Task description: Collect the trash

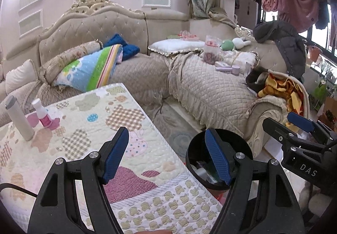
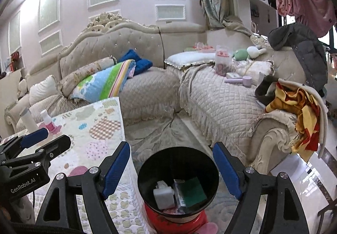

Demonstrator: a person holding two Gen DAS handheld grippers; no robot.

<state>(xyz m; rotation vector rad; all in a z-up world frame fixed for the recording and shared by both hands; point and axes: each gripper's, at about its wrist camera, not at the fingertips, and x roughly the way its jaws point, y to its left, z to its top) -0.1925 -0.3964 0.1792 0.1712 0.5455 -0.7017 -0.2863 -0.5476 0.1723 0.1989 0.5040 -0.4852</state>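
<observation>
A black round trash bin (image 2: 178,179) stands on the floor beside the quilt-covered table (image 1: 88,128). Inside it lie a white bottle (image 2: 163,195), a green packet (image 2: 192,190) and a clear wrapper. My right gripper (image 2: 171,170) is open and empty, held right above the bin mouth. My left gripper (image 1: 166,156) is open and empty over the table's right edge, with the bin (image 1: 219,160) behind its right finger. The right gripper also shows in the left wrist view (image 1: 299,128). The left gripper shows at the left of the right wrist view (image 2: 42,141).
A white tumbler (image 1: 19,118) and a small pink-and-white bottle (image 1: 43,112) stand on the table's far left. A beige quilted corner sofa (image 2: 221,97) holds pillows, toys, a jar and clothes. A rug covers the floor between table and sofa.
</observation>
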